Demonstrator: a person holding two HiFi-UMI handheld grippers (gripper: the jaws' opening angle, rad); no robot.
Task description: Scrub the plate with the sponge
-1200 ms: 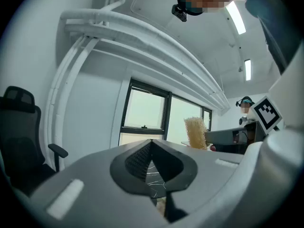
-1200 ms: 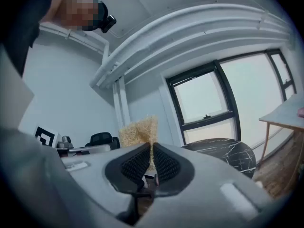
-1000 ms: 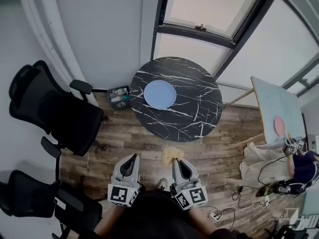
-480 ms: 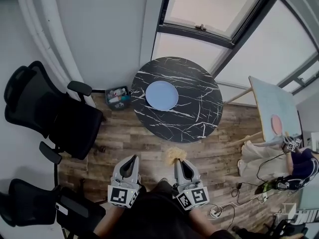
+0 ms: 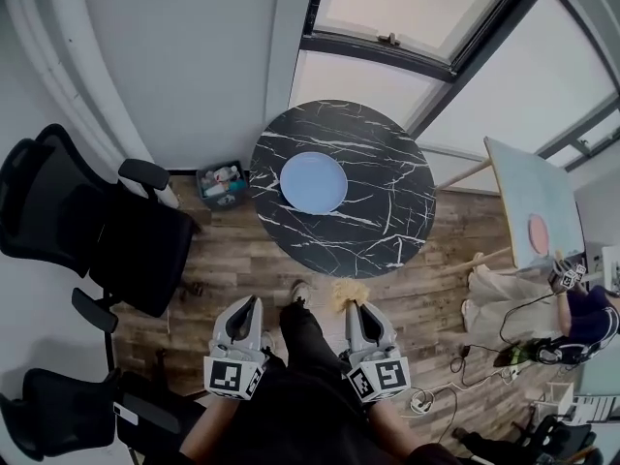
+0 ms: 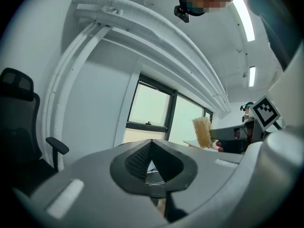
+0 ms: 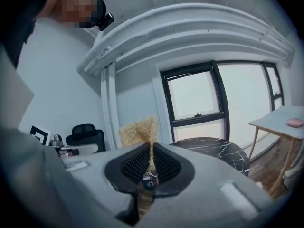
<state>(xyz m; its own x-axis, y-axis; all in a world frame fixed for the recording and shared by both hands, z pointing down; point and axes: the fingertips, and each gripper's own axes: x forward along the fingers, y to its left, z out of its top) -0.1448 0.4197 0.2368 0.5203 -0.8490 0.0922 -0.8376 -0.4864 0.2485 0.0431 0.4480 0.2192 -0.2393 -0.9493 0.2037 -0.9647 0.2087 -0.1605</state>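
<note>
Head view alone shows the blue plate (image 5: 313, 182) lying on the round black table (image 5: 387, 231), well apart from both grippers. Right gripper view shows the right gripper (image 7: 151, 151) clamped on the sponge (image 7: 138, 128). Left gripper view shows the left gripper (image 6: 152, 145) with jaws together, holding nothing.

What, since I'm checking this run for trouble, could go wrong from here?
1. The right gripper pinches only the edge of the sponge; pressed on the plate, it may fold or slip out.
2. The plate lies unheld on the smooth round table, and the left gripper is shut and empty; unless steadied, the plate could slide under scrubbing.
</note>
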